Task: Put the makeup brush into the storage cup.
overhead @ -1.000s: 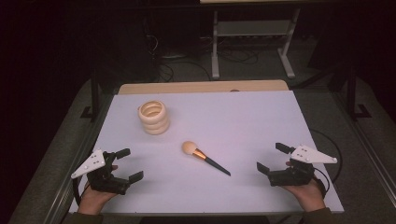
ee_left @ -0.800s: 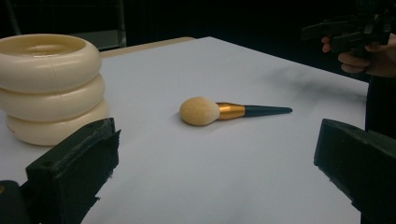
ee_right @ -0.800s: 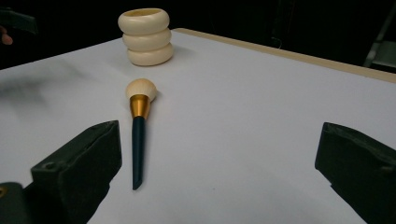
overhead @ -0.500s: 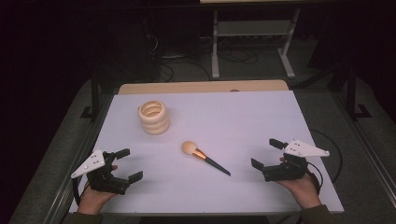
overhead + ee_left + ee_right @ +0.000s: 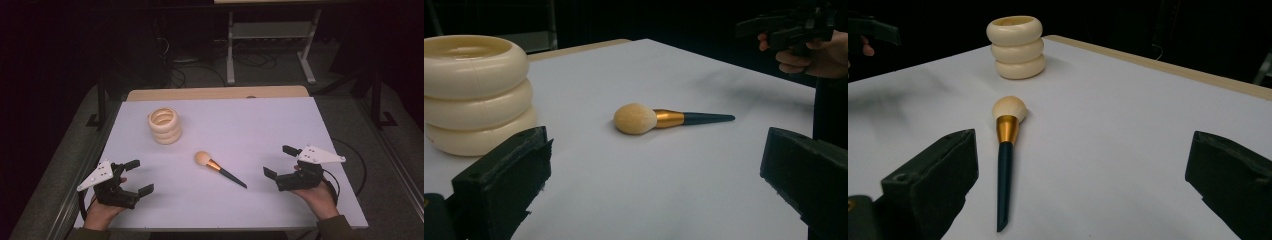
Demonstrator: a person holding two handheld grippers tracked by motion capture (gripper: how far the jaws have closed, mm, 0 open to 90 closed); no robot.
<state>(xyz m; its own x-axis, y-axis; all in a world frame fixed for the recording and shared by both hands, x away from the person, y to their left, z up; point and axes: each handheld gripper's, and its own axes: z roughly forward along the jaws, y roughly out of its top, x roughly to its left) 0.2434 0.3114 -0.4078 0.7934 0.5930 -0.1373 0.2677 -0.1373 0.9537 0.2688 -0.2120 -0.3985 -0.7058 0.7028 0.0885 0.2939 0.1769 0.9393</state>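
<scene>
Right gripper hovers wide open at lower right, lining up on the dark-handled, gold-collared, cream-tufted makeup brush lying mid-frame — next, I'd say, close on that slim handle.

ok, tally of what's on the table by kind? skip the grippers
Makeup brush: 1
Cream ringed holder: 1
Total: 2
</scene>
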